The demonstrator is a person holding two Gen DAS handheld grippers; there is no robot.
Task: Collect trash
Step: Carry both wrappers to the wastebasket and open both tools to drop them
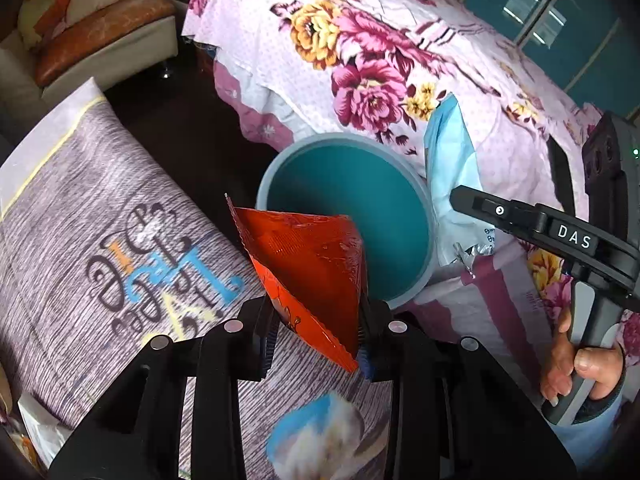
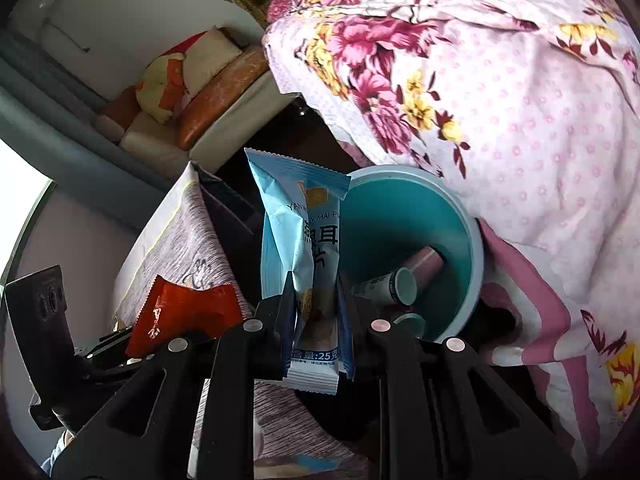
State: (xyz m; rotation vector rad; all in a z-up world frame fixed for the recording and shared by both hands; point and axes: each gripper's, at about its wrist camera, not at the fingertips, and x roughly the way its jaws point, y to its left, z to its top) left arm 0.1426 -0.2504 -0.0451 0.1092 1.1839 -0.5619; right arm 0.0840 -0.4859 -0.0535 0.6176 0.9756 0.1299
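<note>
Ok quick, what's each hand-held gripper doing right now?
Left hand-held gripper: shut on the red wrapper.
Right hand-held gripper: shut on the blue wrapper.

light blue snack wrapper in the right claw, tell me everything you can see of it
The light blue crinkled foil snack wrapper has dark printed characters, a serrated top edge and a white band at its bottom. It stands upright, pinched at its lower middle by the right claw, which is shut on it. It hangs in front of the round teal plastic bin, beside the floral quilt.
</note>
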